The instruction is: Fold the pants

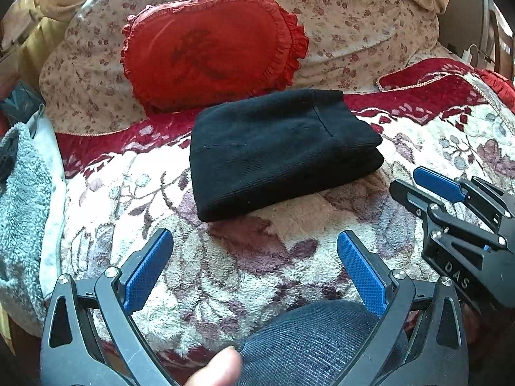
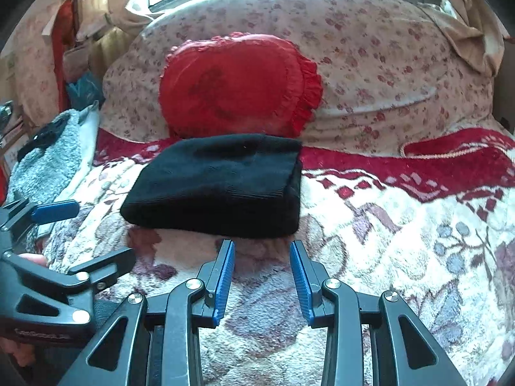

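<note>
The black pants (image 1: 280, 151) lie folded into a thick rectangular bundle on the floral fleece blanket (image 1: 225, 257); they also show in the right wrist view (image 2: 219, 186). My left gripper (image 1: 254, 241) is open and empty, a short way in front of the bundle. My right gripper (image 2: 262, 247) is open and empty, its blue fingertips just short of the bundle's near edge. The right gripper also shows at the right of the left wrist view (image 1: 408, 180), and the left gripper at the left of the right wrist view (image 2: 99, 231).
A red ruffled cushion (image 1: 212, 48) leans on a flowered pillow (image 1: 354, 22) behind the pants. A grey fluffy towel (image 1: 22, 199) lies at the left. My knee in dark fabric (image 1: 309, 344) and a thumb (image 1: 219, 370) are below the left gripper.
</note>
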Demonstrator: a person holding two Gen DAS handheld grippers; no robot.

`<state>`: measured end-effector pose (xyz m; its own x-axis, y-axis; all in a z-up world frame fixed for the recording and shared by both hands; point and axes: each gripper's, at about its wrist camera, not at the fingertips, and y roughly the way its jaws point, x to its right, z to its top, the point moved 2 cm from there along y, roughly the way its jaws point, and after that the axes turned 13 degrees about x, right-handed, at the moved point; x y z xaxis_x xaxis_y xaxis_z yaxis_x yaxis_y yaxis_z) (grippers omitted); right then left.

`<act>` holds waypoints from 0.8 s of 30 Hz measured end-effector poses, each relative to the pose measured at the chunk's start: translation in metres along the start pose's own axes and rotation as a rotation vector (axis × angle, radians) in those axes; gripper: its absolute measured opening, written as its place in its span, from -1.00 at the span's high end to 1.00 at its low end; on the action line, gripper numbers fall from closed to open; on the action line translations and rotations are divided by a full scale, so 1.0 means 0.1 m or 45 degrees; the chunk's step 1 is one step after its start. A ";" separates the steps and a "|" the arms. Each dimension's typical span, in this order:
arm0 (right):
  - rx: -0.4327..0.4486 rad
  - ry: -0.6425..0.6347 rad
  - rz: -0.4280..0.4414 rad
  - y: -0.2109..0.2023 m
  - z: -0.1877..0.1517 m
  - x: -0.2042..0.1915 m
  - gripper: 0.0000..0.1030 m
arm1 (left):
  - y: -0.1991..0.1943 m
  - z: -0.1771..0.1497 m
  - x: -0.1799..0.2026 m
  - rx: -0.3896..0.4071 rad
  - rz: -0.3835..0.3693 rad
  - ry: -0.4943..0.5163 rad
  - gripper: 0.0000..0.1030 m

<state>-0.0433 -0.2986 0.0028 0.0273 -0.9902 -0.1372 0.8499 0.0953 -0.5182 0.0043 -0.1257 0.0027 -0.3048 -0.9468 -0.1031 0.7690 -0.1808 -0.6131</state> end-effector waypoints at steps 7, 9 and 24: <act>-0.009 0.015 -0.004 0.04 0.00 0.02 0.34 | 0.01 -0.01 0.00 -0.016 -0.013 -0.009 -0.98; -0.014 0.005 -0.002 0.05 -0.01 0.01 0.34 | 0.02 -0.01 -0.01 -0.023 -0.012 -0.010 -0.98; -0.017 0.008 -0.006 0.07 -0.02 -0.01 0.34 | -0.02 0.03 0.03 -0.020 -0.073 0.002 -0.98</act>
<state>-0.0383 -0.2971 -0.0025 0.0197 -0.9900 -0.1400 0.8431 0.0917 -0.5299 0.0033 -0.1292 0.0058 -0.3491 -0.9346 -0.0689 0.7416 -0.2306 -0.6300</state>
